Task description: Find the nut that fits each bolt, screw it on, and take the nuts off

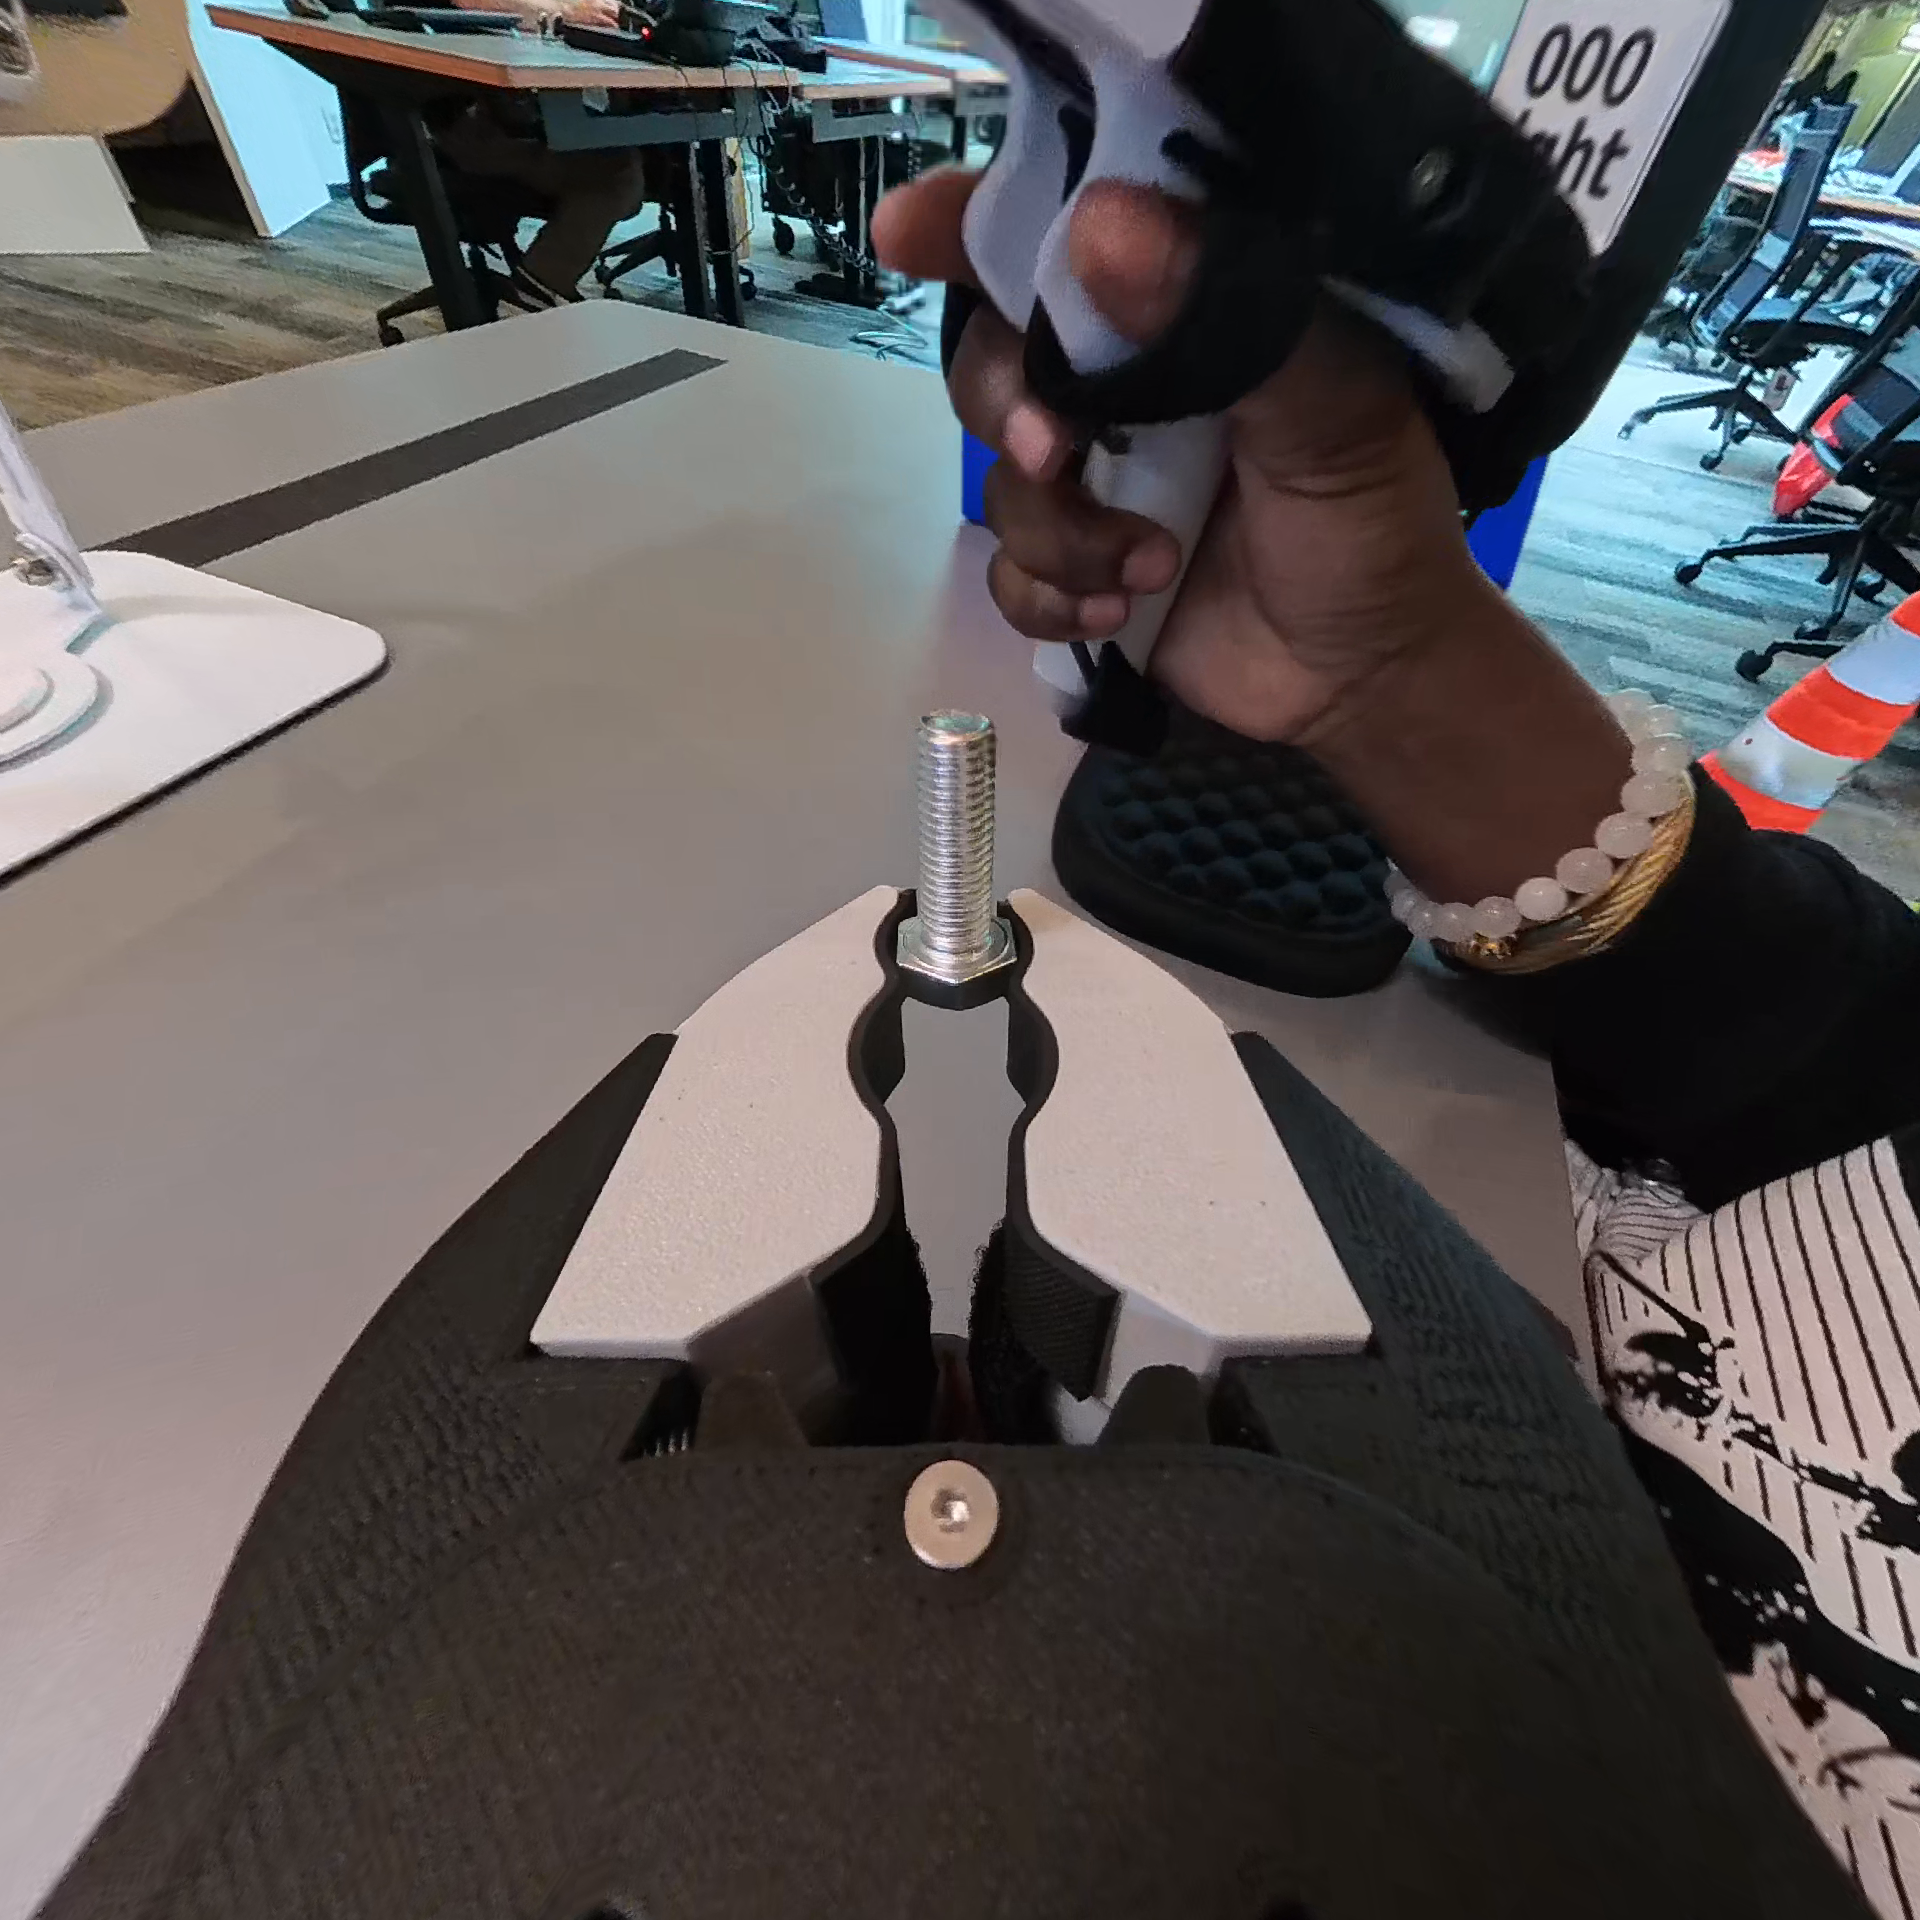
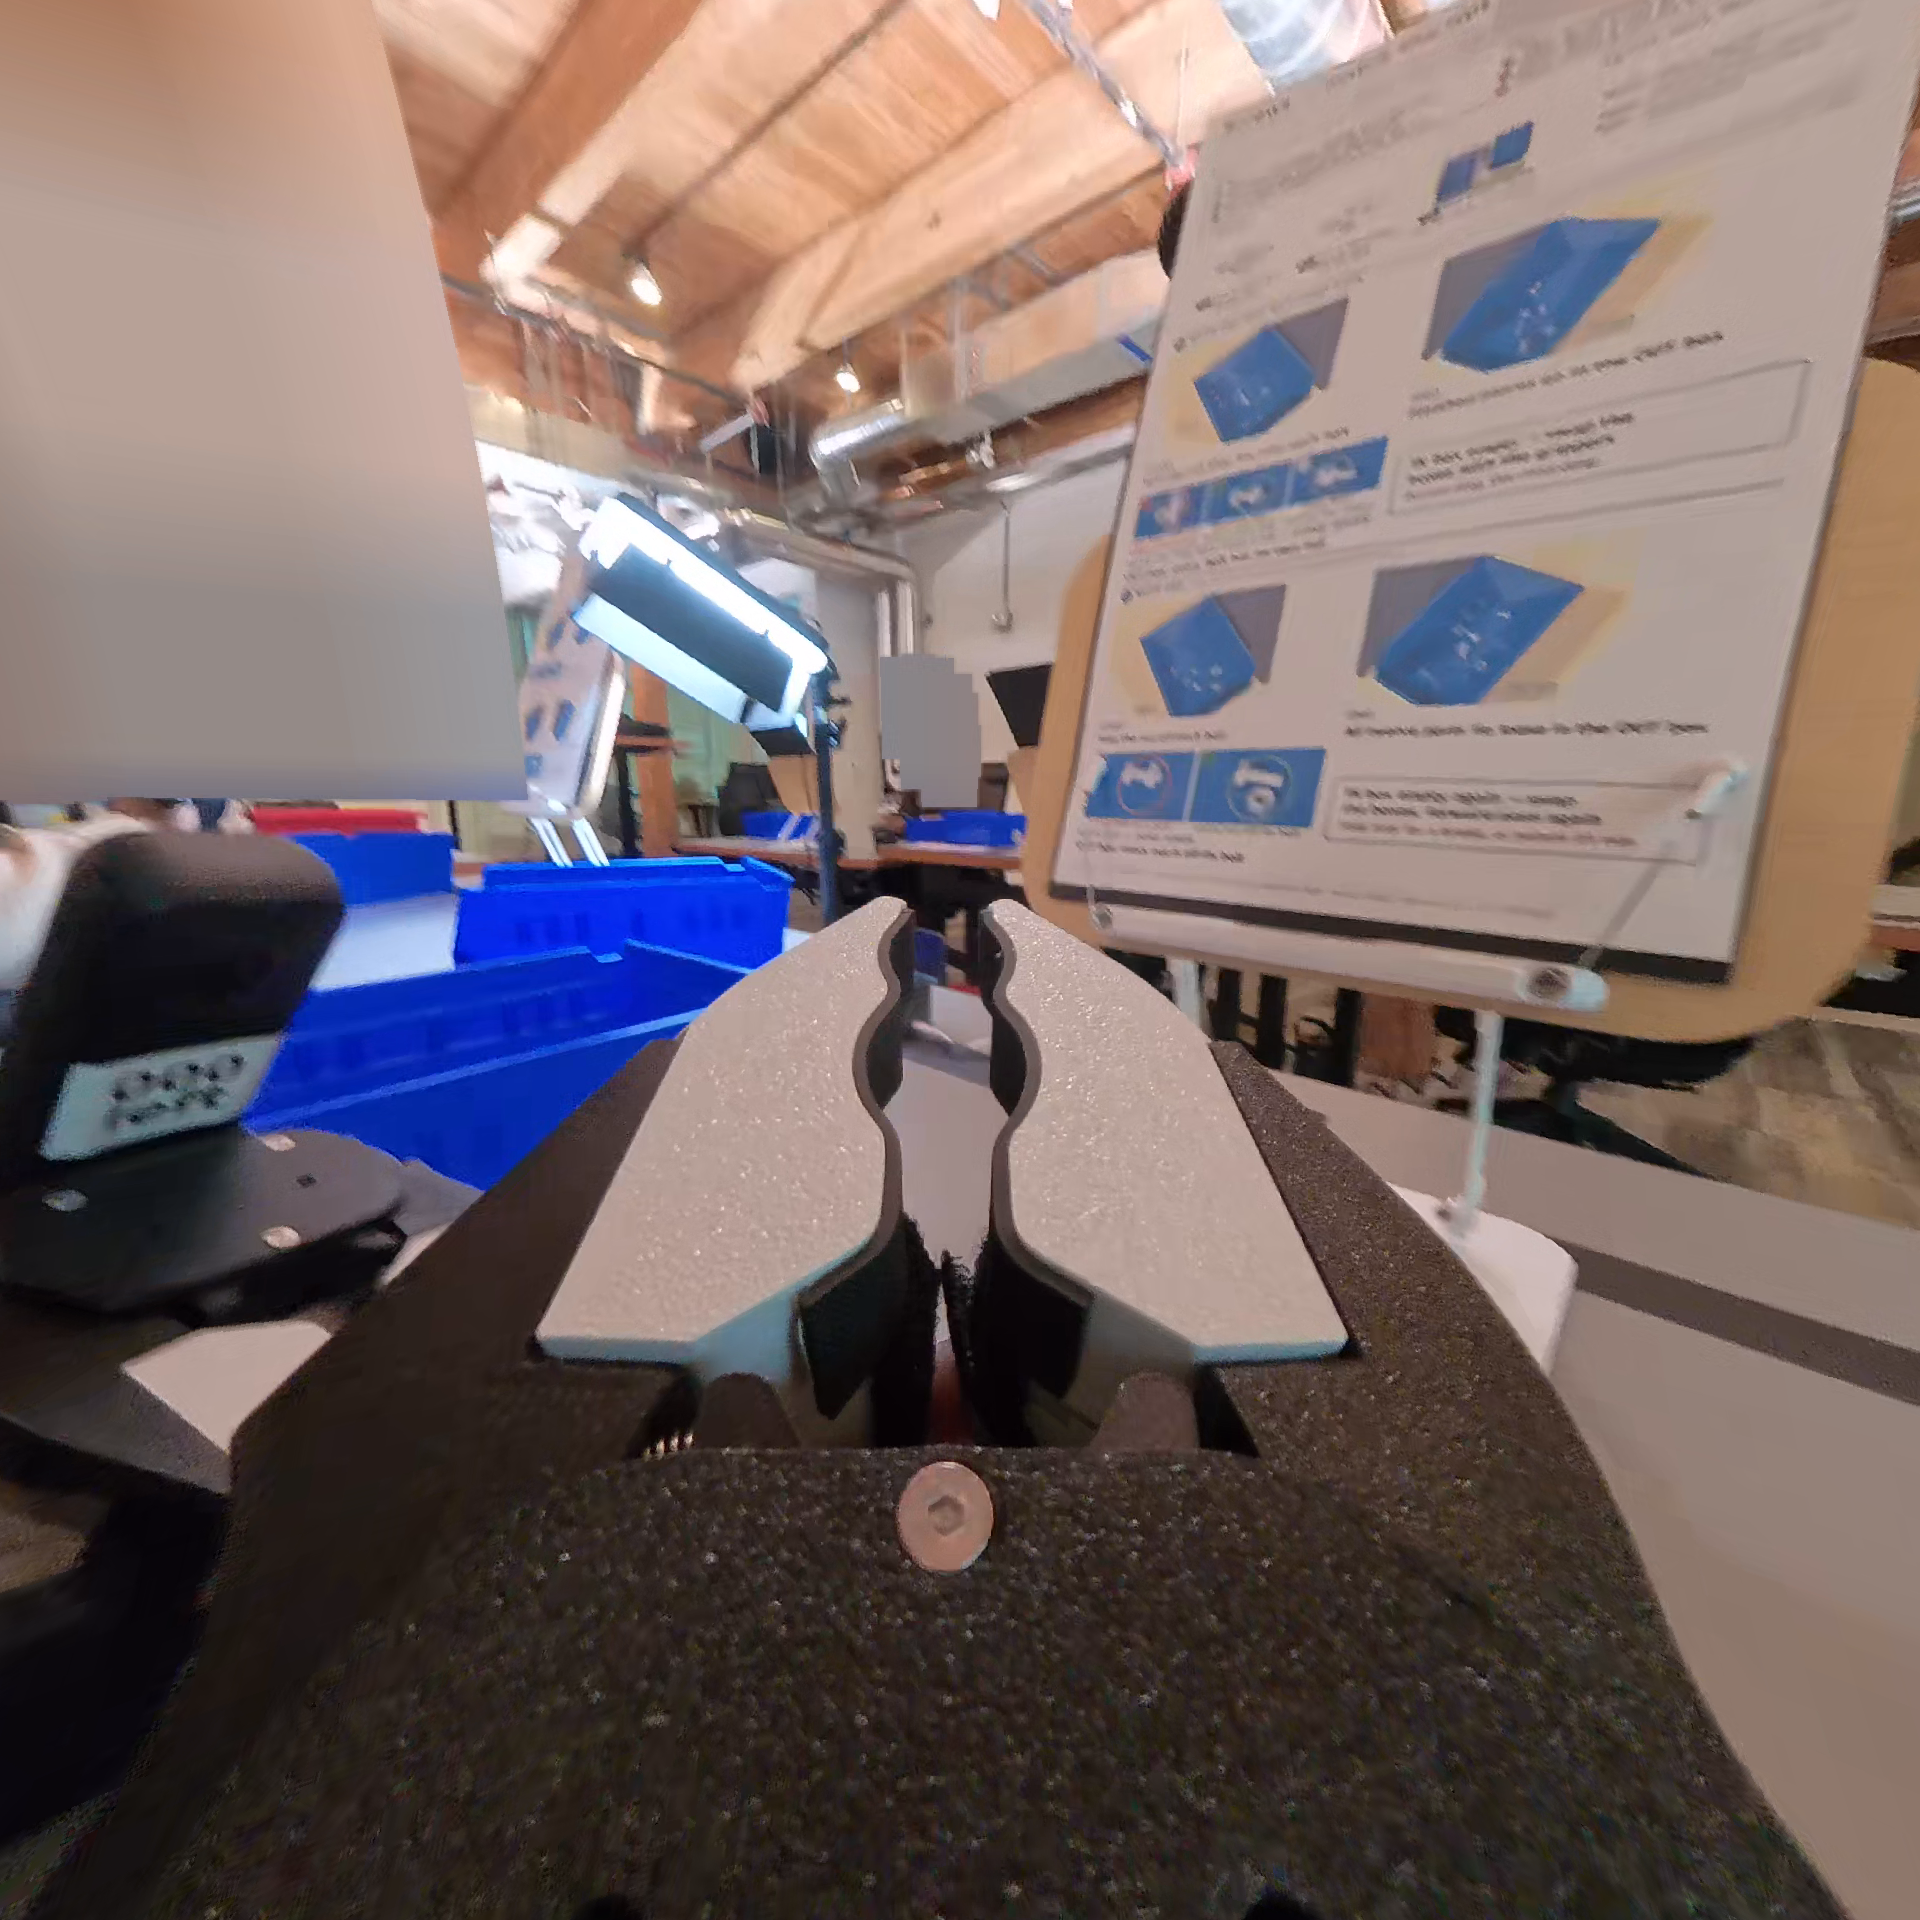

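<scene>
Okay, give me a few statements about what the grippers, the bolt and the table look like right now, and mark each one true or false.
1. The left gripper clamps the bolt by its hex head. True.
2. The bolt lies flat on the table. False: it stands upright, threads up.
3. A nut sits on the bolt's threads. False: the threads are bare.
4. The right gripper holds nothing. True.
5. Blue bins show in the right wrist view. True.
6. The instruction sheet lies flat on the table. False: it stands on a stand.

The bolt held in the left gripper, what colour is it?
Shiny silver; the bolt shows best in the left wrist view, held by the left gripper.
</scene>
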`<state>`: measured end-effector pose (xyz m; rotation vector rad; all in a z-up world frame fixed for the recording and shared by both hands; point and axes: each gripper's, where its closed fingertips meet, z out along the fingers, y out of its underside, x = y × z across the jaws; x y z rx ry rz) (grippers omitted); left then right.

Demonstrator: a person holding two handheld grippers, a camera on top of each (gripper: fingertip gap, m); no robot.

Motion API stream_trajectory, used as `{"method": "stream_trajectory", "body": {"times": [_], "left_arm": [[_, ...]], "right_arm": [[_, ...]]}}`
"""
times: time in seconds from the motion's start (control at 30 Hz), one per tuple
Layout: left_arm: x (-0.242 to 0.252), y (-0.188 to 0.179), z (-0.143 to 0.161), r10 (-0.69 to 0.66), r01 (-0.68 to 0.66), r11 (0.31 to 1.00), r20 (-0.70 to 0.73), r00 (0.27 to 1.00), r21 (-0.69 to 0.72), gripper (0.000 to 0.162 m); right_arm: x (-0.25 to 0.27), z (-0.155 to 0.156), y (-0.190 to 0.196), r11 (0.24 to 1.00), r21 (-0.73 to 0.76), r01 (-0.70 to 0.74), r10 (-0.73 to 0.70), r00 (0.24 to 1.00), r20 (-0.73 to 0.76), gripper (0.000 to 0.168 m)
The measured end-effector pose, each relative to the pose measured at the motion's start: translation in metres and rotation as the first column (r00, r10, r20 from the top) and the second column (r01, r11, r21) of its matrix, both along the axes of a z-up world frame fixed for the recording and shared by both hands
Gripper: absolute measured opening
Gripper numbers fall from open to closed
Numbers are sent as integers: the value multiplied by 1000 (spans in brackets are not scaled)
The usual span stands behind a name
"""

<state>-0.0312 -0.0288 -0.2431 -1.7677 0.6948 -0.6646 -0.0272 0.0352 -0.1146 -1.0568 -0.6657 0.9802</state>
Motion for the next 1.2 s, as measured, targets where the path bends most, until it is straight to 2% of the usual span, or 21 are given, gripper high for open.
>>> {"method": "stream_trajectory", "body": {"times": [0.23,0.33,0.43,0.57,0.77,0.9,1.0,1.07,1.13,1.2], "left_arm": [[-26,8,3,122,-122,992,47,991,5,15],[-36,8,6,159,-160,987,92,983,12,15],[-36,5,12,140,-146,989,126,982,36,15],[-31,2,10,115,-121,991,94,989,56,15],[-30,0,12,115,-123,988,94,989,88,15],[-27,2,11,111,-118,990,91,990,79,15],[-24,2,9,100,-106,991,75,992,83,15],[-23,1,8,95,-100,992,66,993,82,15],[-23,1,8,93,-99,992,68,993,78,15],[-23,1,9,93,-98,992,72,993,79,15]], "right_arm": [[-29,41,-31,994,73,-78,87,987,-137,11],[-35,53,-38,992,97,-84,96,986,-134,11],[-38,48,-40,992,84,-91,94,995,-29,12],[-29,28,-44,995,64,-78,68,987,146,14],[-9,24,-62,996,64,-70,59,986,154,14],[-4,23,-77,992,83,-94,66,954,293,16],[-2,14,-97,980,91,-178,121,889,441,18],[4,-1,-114,965,52,-258,186,807,560,21],[17,-24,-131,955,-49,-294,247,687,684,21],[37,-50,-152,936,-130,-327,295,530,795,21]]}}
